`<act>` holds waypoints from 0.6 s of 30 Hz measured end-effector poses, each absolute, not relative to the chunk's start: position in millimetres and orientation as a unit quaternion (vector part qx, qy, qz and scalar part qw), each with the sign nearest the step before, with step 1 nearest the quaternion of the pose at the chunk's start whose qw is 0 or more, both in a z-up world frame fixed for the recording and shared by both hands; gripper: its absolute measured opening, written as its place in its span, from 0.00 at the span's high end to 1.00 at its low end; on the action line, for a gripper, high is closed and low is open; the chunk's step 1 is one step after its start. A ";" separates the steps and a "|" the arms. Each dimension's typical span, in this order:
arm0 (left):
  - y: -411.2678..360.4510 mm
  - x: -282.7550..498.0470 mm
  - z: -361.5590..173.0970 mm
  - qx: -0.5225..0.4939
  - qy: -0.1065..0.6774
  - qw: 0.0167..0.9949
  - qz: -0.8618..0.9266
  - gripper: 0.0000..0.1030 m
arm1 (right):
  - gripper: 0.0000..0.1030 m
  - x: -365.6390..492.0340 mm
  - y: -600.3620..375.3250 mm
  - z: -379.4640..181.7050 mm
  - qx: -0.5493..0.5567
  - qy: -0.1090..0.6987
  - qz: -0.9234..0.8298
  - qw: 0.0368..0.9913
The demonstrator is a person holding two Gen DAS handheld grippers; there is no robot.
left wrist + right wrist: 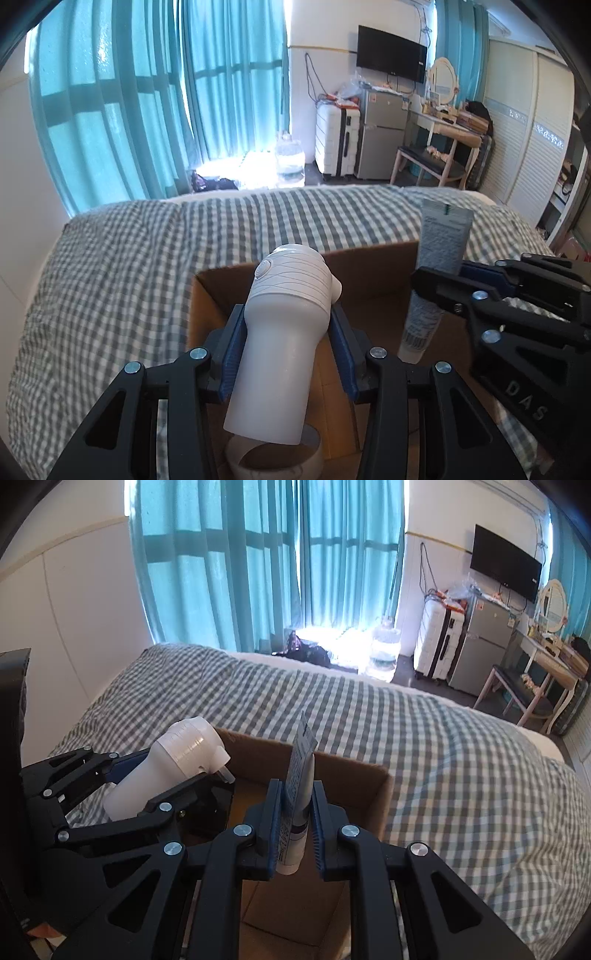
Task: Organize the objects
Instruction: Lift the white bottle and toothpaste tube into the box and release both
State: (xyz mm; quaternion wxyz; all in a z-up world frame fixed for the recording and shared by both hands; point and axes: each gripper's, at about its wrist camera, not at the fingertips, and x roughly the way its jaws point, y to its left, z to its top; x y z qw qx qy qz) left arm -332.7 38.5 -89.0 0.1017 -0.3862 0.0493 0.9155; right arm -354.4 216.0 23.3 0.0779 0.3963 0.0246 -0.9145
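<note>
Poised above the open cardboard box (pixel 207 295) directly beneath them, the left gripper (pixel 286 347) clamps a white bottle (pixel 284 332) and the right gripper (pixel 295 819) pinches a grey tube (pixel 300 775), seemingly for dropping inside.

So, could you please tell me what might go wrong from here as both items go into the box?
1. The left tool and right tool hang close together over the narrow cardboard box; they could bump.
2. The white bottle is tilted and may tip onto the tape roll below it.
3. The tube is pinched near its cap, so it may swing or slip.
</note>
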 end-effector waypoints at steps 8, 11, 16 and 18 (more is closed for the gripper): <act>40.6 -342.4 -114.3 -0.403 0.049 0.110 0.907 0.57 | 0.86 -362.6 219.1 -8.4 0.414 0.024 -0.907 0.077; 38.5 -342.4 -120.6 -0.408 0.047 0.109 0.905 0.55 | 0.86 -360.8 225.0 -8.9 0.413 0.012 -0.907 0.079; 38.4 -332.9 -108.9 -0.399 0.038 0.115 0.909 0.18 | 0.85 -351.0 231.7 10.0 0.399 -0.001 -0.914 0.075; 35.9 -323.8 -95.9 -0.387 0.037 0.116 0.914 0.12 | 0.71 -345.8 234.1 24.9 0.390 -0.004 -0.918 0.071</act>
